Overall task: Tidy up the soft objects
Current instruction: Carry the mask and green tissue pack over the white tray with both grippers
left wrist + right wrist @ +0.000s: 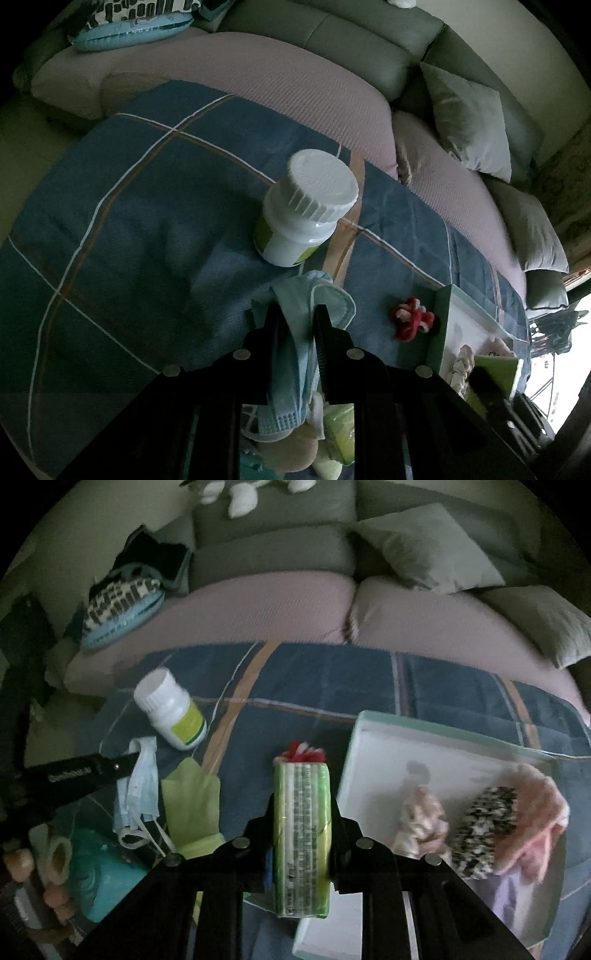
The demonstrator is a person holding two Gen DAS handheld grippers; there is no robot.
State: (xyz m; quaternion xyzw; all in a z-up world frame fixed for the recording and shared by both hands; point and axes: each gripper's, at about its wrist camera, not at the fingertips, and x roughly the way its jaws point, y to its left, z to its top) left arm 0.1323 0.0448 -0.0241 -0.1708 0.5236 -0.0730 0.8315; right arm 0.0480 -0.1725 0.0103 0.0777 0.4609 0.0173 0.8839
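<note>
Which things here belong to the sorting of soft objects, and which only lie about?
Job:
face mask in left gripper
green pack in right gripper
white box
red-white knot

Lying about:
pill bottle
grey cushion

Left gripper (295,314): pitched steeply downward, jaws nearly closed, pads clamped on a blue face mask (291,354) hanging between them. Right gripper (301,805): likewise pitched downward, jaws narrowed, gripping a green tissue pack (301,834) held lengthwise along the fingers (341,834). Both black, two-fingered.
</note>
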